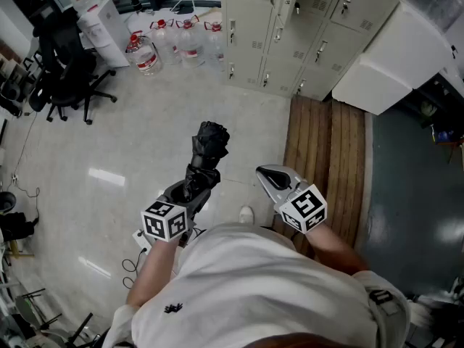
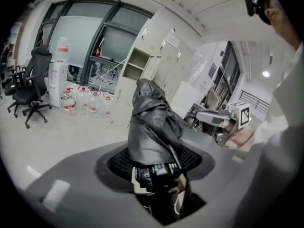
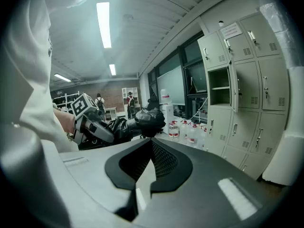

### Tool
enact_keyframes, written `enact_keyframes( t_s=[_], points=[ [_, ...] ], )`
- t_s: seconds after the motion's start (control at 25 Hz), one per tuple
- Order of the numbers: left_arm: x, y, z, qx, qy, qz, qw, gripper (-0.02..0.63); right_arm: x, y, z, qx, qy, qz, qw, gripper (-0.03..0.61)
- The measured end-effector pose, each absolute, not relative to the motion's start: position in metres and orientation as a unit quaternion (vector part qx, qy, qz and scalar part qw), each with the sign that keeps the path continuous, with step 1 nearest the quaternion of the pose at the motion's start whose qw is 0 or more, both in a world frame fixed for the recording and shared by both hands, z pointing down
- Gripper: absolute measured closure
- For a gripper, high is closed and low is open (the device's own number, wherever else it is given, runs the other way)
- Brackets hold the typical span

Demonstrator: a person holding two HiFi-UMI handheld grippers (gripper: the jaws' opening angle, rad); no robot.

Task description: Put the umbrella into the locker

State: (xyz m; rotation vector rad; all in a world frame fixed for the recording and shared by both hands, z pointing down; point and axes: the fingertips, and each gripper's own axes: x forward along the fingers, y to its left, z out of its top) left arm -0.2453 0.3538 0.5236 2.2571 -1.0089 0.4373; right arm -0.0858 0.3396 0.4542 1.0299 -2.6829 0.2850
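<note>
Seen from the head view, a black office chair [image 1: 65, 67] stands at ten o'clock on the floor [image 1: 123, 136]. A water dispenser [image 1: 101, 20] and a row of large water bottles [image 1: 177, 38] stand at about eleven.

Nearer the person, the left gripper [image 1: 194, 187] has its jaws clamped wide on the folded black umbrella [image 1: 209, 145]. They grip low on the bundled canopy, just above the handle. The canopy end points up and forward towards twelve o'clock, probably so that end can go into the locker first.

Just to its right, the right gripper [image 1: 267, 172] is closed with nothing between its jaws. It sits apart from the umbrella, probably free to help with a door.

The bank of beige lockers [image 1: 290, 35] runs from twelve to one o'clock, well away from both grippers. The right gripper view shows one open compartment [image 3: 219, 87] with its door swung out, which is likely where the umbrella goes.

A slatted wooden platform [image 1: 326, 151] lies at two o'clock, with a white box [image 1: 391, 56] beyond it. The floor is pale and glossy, with light glare, in a workshop-like room with big windows.
</note>
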Motion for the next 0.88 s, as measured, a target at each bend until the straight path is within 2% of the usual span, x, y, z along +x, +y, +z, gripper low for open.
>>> enact_keyframes(
  t_s=[0.28, 0.52, 0.64, 0.88],
  points=[
    [-0.213, 0.33, 0.522, 0.852, -0.387, 0.157, 0.316, 0.314, -0.045, 0.327, 0.466, 0.358, -0.918, 0.113, 0.129, 0.578],
    [-0.201, 0.291, 0.521, 0.85, -0.382, 0.153, 0.329, 0.314, -0.042, 0.297, 0.469, 0.358, -0.919, 0.109, 0.125, 0.576],
    [-0.2, 0.254, 0.525, 0.854, -0.377, 0.155, 0.323, 0.314, -0.04, 0.267, 0.474, 0.366, -0.915, 0.112, 0.126, 0.512],
    [-0.206, 0.156, 0.527, 0.865, -0.358, 0.15, 0.319, 0.314, -0.043, 0.188, 0.472, 0.401, -0.898, 0.11, 0.142, 0.503]
  ],
)
